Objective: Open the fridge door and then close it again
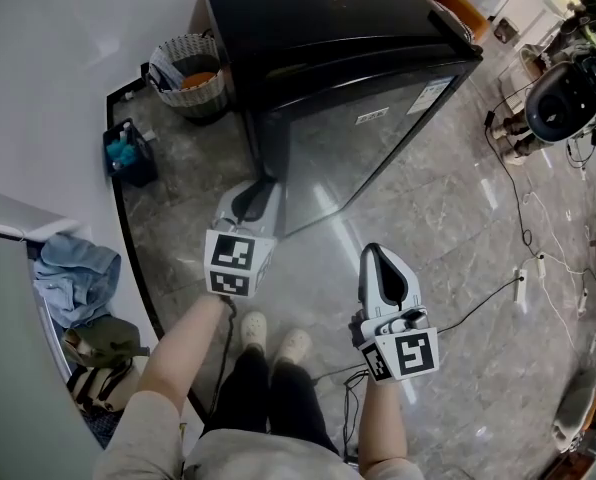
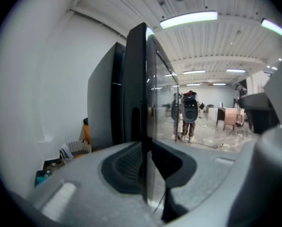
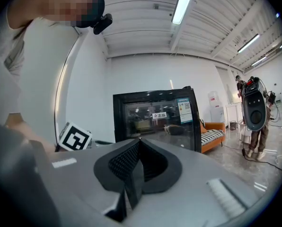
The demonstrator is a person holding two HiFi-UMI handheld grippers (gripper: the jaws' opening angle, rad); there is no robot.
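Grey jaws of the left gripper [image 2: 145, 145] clamp the black glass-fronted fridge door [image 2: 137, 79] by its edge; the right gripper [image 3: 138, 148], jaws together and empty, faces it.

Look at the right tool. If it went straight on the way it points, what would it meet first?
Most likely the fridge door: the right tool, shut and empty, points at its glass front with nothing visible between. How far off it stands is unclear.
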